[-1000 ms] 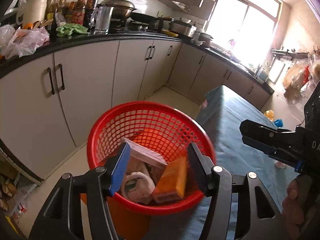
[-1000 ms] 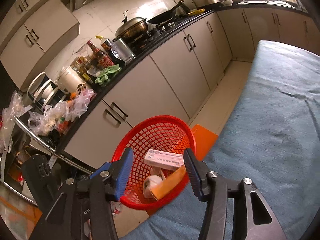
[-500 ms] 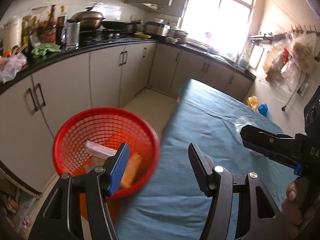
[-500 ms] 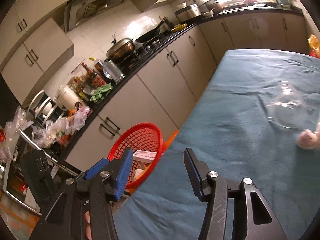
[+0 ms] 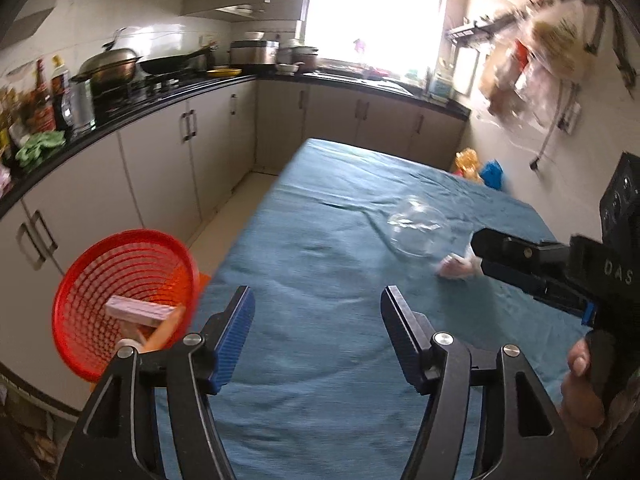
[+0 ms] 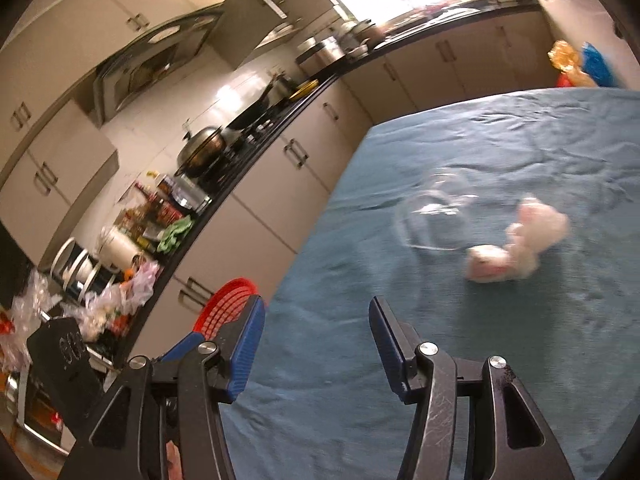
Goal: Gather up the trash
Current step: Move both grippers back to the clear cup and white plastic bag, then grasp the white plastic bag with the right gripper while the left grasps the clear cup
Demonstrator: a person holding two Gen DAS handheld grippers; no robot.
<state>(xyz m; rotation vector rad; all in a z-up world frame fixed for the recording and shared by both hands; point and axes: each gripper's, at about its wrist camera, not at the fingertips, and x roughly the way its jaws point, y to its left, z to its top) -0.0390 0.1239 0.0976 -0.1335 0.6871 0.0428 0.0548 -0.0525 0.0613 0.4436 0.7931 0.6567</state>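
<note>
With nothing between its parted jaws, the right gripper (image 6: 316,344) faces crumpled white trash (image 6: 516,246) lying ahead and rightward, farther from the empty, just-widened left gripper (image 5: 316,336).

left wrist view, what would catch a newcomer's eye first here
The red basket at the table's left edge, already holding boxes, stands out most. On the blue tablecloth lie a clear plastic container and crumpled white trash beside it, just ahead of the right tongs.
</note>
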